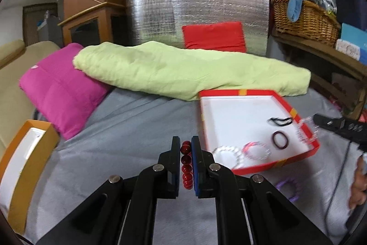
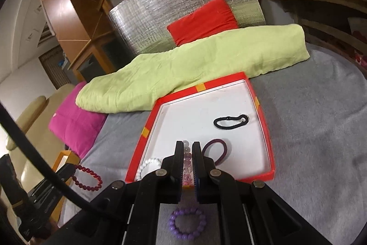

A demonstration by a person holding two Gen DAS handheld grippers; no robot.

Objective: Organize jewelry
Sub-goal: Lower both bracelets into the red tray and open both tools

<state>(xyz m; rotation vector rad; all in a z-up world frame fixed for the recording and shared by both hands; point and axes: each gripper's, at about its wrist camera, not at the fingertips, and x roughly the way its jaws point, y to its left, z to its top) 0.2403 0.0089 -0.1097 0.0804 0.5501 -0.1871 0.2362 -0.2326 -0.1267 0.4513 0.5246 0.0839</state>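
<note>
The left claw is closed on a dark red bead bracelet above the grey cover; the red tray lies to its right; the right claw pinches a pale pink bead bracelet over that tray's near edge; a purple bracelet lies below it.

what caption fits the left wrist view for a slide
Left gripper fingers clamp a dark red glossy bead bracelet above the grey blanket, beside the shallow red cardboard tray.

A tray lay on the bed, its far corner against a folded blanket. Two hair ties lay inside; a bead bracelet lay before its near edge.
</note>
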